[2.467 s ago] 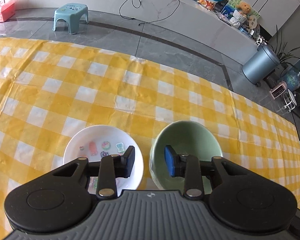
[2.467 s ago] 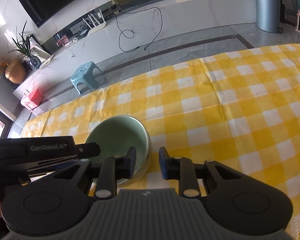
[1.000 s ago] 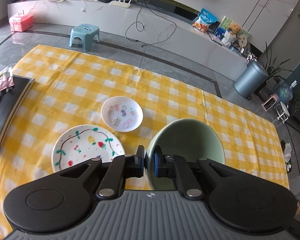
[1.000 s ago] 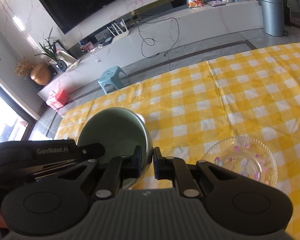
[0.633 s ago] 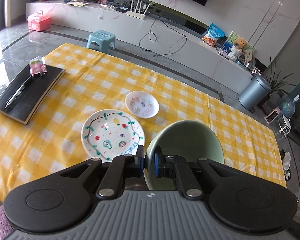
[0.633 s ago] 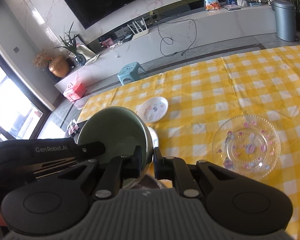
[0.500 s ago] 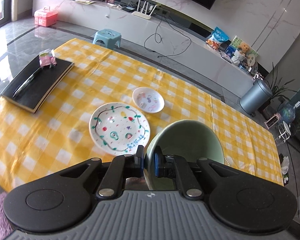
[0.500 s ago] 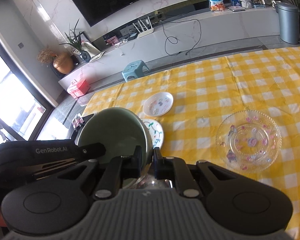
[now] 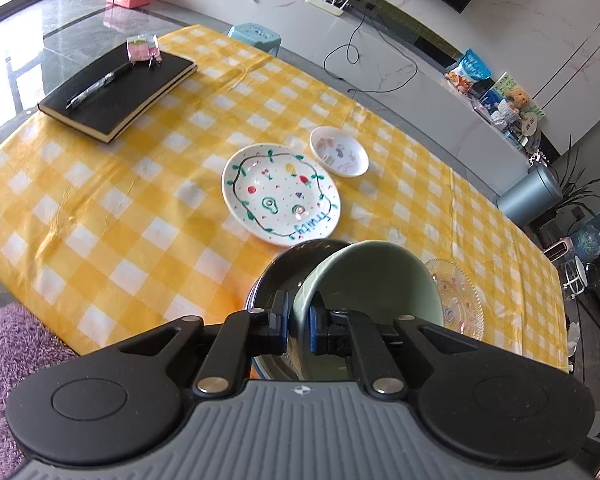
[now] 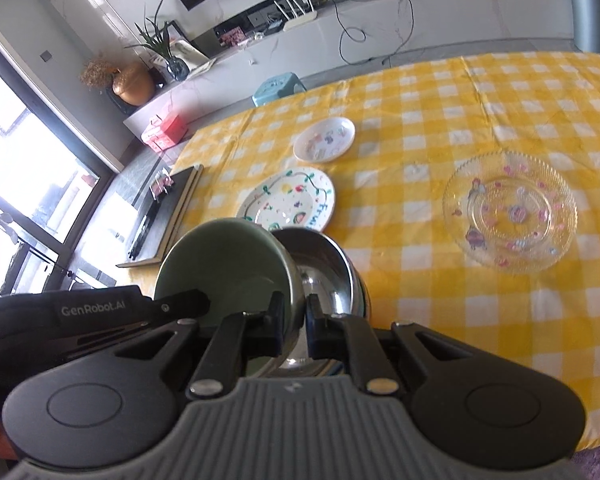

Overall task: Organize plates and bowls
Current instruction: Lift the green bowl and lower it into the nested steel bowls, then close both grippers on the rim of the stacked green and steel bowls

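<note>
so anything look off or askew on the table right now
Only the green bowl: it is tilted, its rim pinched on opposite sides by the left gripper and right gripper, partly over the steel bowl. The painted plate, small dish and glass plate lie flat. No spills or damage visible.

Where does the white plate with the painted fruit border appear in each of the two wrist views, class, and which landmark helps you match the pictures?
Left wrist view: the fruit plate lies just above centre, beyond the held green bowl, with the small white dish to its upper right.
Right wrist view: the fruit plate lies left of centre, partly hidden behind the green bowl.
Shared landmark: the black notebook to the plate's left in both.
</note>
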A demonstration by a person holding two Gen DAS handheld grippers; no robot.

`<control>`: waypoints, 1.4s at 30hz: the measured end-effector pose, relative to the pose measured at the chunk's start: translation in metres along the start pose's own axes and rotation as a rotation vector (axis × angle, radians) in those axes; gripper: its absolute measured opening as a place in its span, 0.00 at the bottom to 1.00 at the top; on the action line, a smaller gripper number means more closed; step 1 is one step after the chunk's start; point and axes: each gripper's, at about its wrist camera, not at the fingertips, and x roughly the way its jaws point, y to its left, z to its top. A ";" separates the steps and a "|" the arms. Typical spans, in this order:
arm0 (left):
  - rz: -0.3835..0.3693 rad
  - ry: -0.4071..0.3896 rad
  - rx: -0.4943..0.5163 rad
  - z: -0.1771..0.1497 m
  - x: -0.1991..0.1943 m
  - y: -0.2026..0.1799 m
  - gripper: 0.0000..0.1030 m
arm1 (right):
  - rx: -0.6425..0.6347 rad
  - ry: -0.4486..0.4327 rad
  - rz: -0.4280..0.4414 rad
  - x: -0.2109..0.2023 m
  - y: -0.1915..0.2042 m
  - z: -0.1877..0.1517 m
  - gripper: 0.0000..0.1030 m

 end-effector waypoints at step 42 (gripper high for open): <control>0.002 -0.008 0.098 -0.001 0.025 0.001 0.11 | -0.251 0.015 -0.185 0.036 0.018 0.007 0.09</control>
